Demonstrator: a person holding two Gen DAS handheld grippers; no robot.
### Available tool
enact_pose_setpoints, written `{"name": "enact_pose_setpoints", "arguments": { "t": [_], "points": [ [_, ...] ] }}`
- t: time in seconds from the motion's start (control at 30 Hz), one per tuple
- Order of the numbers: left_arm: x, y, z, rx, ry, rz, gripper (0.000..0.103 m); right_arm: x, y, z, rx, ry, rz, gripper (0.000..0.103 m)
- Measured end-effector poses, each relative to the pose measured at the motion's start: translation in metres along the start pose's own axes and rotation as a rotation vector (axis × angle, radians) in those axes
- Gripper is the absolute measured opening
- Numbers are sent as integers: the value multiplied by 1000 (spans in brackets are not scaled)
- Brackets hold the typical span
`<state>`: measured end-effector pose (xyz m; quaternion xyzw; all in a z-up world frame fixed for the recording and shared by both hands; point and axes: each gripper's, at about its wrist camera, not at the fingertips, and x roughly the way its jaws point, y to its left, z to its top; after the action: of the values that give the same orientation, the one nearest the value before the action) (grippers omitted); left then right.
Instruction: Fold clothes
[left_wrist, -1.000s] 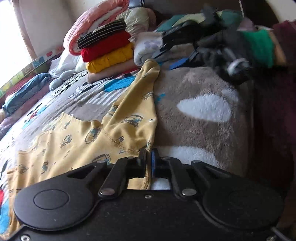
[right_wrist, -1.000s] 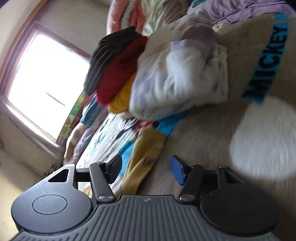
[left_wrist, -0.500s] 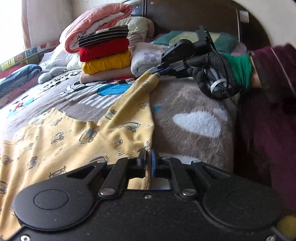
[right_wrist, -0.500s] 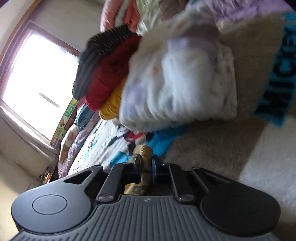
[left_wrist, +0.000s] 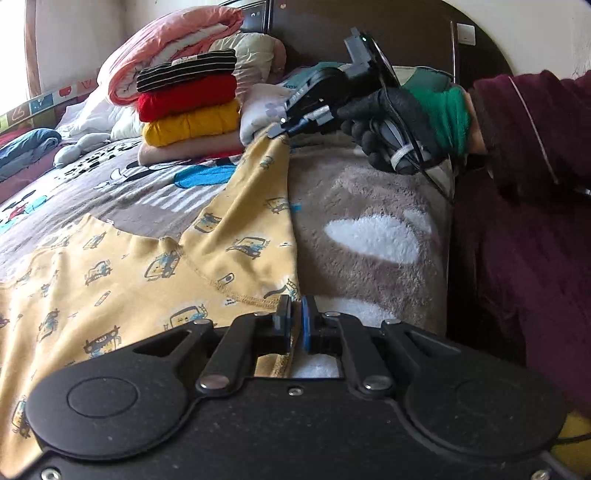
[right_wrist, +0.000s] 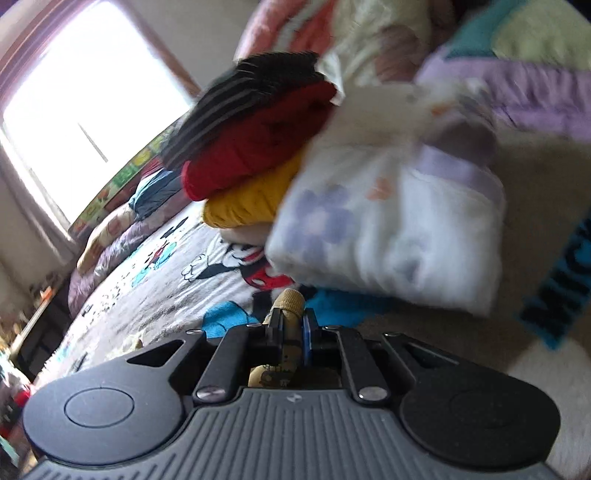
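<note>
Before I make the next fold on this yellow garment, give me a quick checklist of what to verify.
1. Left gripper shut on the yellow garment hem: ok.
2. Right gripper shut on the garment's far end: ok, fabric shows between its fingers.
3. Edge between the two grippers drawn straight: ok in the left wrist view.
4. Rest of the garment flat on the blanket: not ok, wrinkles near the middle seam.
5. Clearance from the folded stack and the white floral bundle: cannot tell, the bundle sits close to the right gripper.
</note>
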<state>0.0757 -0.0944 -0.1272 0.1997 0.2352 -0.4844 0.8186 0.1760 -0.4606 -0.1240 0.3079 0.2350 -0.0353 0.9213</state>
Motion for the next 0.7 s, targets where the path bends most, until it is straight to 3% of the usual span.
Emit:
{"name": "enact_pose_setpoints", "arguments": {
  "t": [0.1,0.23,0.3,0.4,0.47,0.57,0.63,0.7],
  "points": [
    [5,-6,-1,36,19,7,3,5,13,9,-63,-3,-17,12],
    [7,-7,0,37,22,6,3,3,28,16,-163,-44,58,12],
    [7,-6,0,36,22,5,3,21,33,12,-268,37,-44,14],
    [8,-6,1,34,21,4,3,37,34,8,-363,126,-119,23],
    [8,-6,1,31,22,3,3,25,42,12,-399,73,-141,32],
    [9,-7,2,36,23,6,3,16,57,18,-481,29,-138,35],
    [8,-6,1,36,22,5,3,33,66,19,-547,89,-119,36],
    [8,-5,1,34,21,2,3,52,75,19,-607,172,-101,45]
  ]
}}
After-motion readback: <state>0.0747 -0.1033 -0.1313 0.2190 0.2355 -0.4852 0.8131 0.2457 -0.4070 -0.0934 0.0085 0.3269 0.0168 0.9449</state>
